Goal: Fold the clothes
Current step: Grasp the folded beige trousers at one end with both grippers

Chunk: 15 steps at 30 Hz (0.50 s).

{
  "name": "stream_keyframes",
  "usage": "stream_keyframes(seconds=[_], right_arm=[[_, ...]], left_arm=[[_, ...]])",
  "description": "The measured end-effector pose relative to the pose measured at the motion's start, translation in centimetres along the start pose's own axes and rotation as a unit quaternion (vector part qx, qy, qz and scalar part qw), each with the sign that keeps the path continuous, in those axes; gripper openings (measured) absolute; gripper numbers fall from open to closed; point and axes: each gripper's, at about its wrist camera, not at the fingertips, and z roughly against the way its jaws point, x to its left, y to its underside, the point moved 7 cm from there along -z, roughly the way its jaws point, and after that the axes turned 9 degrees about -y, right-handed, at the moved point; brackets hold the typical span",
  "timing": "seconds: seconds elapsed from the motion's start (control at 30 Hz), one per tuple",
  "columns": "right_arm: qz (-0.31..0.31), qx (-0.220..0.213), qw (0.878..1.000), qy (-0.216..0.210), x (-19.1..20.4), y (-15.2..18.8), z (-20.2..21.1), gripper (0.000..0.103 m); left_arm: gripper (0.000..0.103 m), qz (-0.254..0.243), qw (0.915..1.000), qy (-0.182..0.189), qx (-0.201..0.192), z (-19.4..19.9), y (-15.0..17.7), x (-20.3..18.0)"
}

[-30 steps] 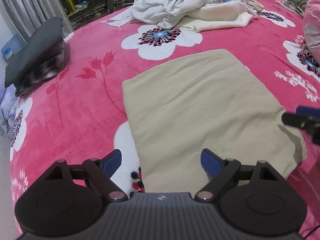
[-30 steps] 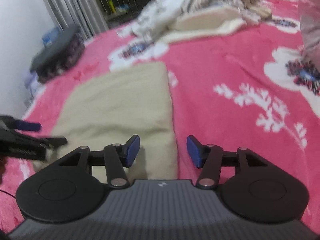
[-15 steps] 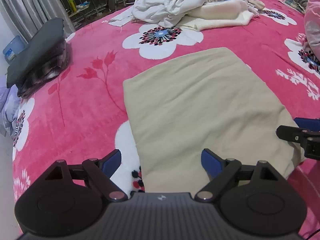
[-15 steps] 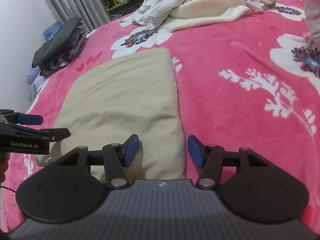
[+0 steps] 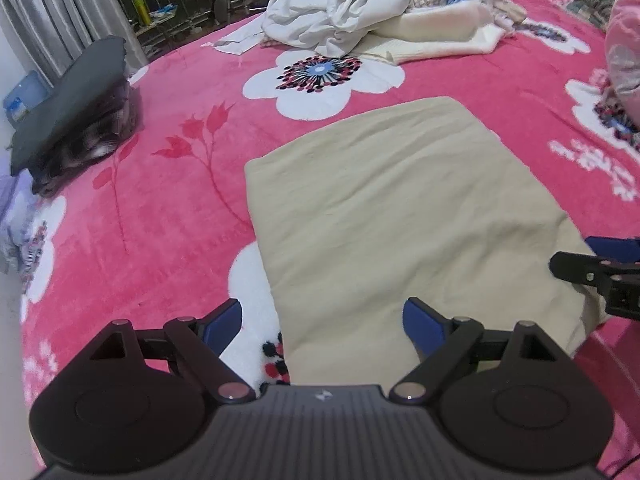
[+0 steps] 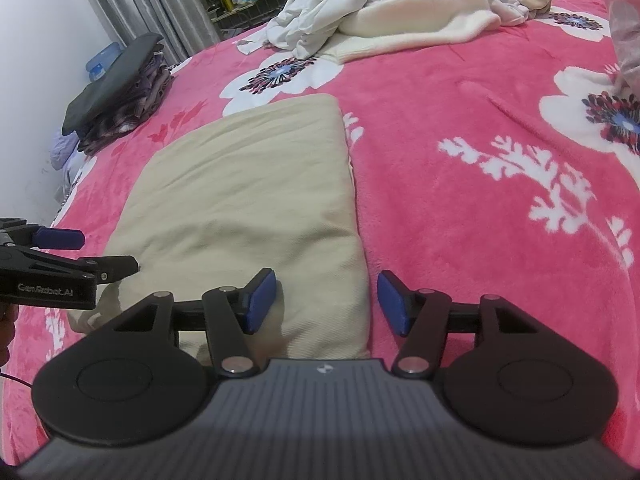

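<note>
The folded beige soft-knit garment (image 5: pixel 404 216) lay flat on the pink floral fleece blanket (image 5: pixel 160 200), near both grippers. It appeared light, limp and non-slip; the near corners suited gripping. The left gripper (image 5: pixel 320 320) and right gripper (image 6: pixel 326 300) stood released, grasping nothing. No containers were visible.

— What's laid out for folding?

— A beige garment (image 5: pixel 404 216), folded into a flat, roughly rectangular pad on the pink flowered blanket (image 5: pixel 160 200), its long side running from near to far. The surface shows soft creases; the near right corner looks slightly rumpled.

— Anything else?

— A loose heap of white and cream clothes (image 5: pixel 360 20) at the far side, unfolded. At the far left, a stack of folded clothes (image 6: pixel 116 92), dark on top, plaid beneath, I think.
</note>
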Motion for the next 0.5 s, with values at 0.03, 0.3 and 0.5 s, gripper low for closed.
stream_keyframes(seconds=[0.03,0.3,0.5], right_arm=[[-0.002,0.001,1.0,-0.001,0.0,-0.1,0.0,0.057],[-0.061,-0.003,0.994,-0.09,-1.7,-3.3,-0.5,0.058],[-0.166,0.049,0.967,-0.189,-4.5,-5.4,-5.9,0.059]], left_arm=[[0.089,0.011,0.9996,0.026,-0.007,0.0,0.1,0.6],[0.086,0.123,0.959,0.255,-0.007,-2.8,2.7,5.7],[0.079,0.179,0.9199,0.349,0.019,-7.0,2.0,5.2]])
